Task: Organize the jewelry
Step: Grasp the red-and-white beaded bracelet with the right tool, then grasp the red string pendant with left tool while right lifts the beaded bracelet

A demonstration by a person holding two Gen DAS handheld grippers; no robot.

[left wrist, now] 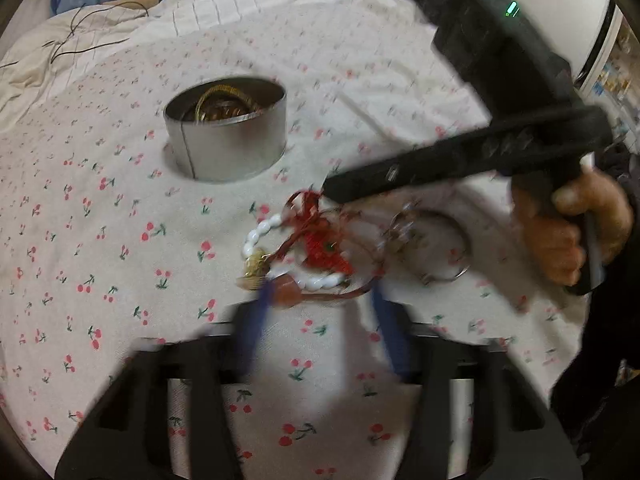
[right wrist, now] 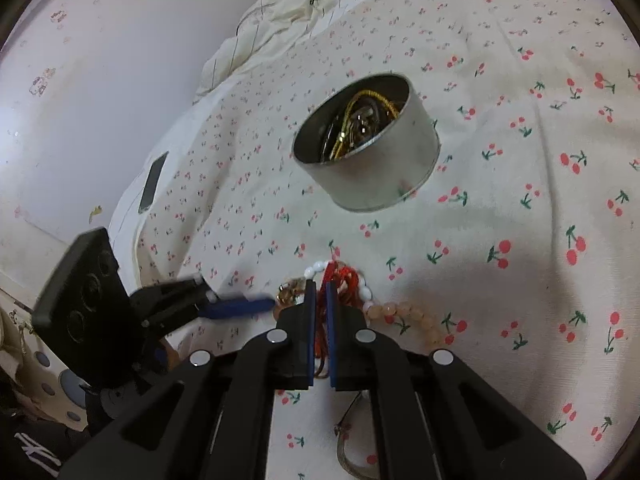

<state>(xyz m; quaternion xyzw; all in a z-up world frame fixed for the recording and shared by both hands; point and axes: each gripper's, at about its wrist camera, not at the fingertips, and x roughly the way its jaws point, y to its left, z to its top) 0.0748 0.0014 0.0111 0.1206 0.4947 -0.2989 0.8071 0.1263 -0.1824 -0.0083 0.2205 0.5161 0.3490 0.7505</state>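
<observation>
Right gripper (right wrist: 320, 292) jaws clamped shut

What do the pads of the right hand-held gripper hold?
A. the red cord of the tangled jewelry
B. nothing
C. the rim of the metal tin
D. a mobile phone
A: the right hand-held gripper has its blue pads shut on the red cord, which runs up between them.

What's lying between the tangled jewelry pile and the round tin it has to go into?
Nothing visible. Only bare cherry-print sheet separates the jewelry pile from the open tin. The right gripper is shut on the pile's red cord.
</observation>
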